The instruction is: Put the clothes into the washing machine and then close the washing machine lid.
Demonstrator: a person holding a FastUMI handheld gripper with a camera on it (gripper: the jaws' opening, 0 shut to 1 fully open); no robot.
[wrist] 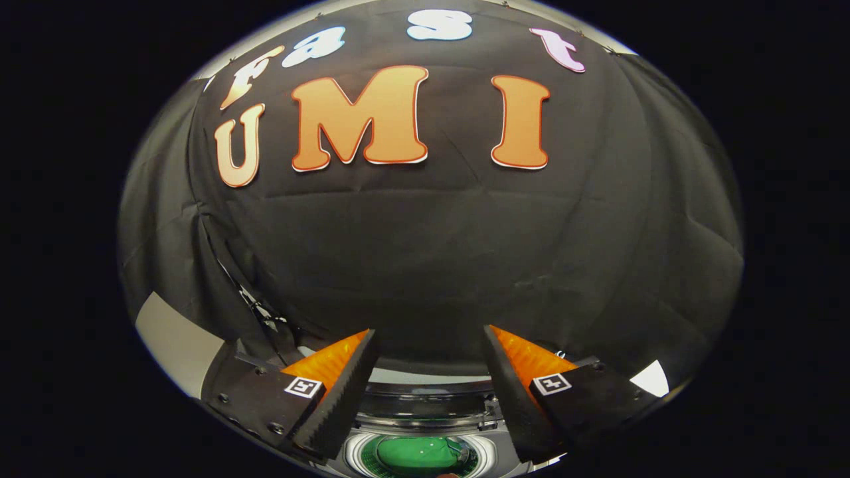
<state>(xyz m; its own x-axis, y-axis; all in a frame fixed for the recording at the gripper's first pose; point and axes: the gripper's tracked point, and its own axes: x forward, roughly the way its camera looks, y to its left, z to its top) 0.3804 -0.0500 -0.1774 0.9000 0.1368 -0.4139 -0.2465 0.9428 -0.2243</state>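
While I hold it facing the black cloth wall (431,252), my gripper (430,338) gapes wide, its fingers gripping nothing. Below, between the fingers, the washing machine (425,405) sits with green clothes (418,453) inside its round drum.

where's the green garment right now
In the gripper view the green garment lies inside the washing machine drum, low between the open gripper fingers, nearer than the black cloth wall.
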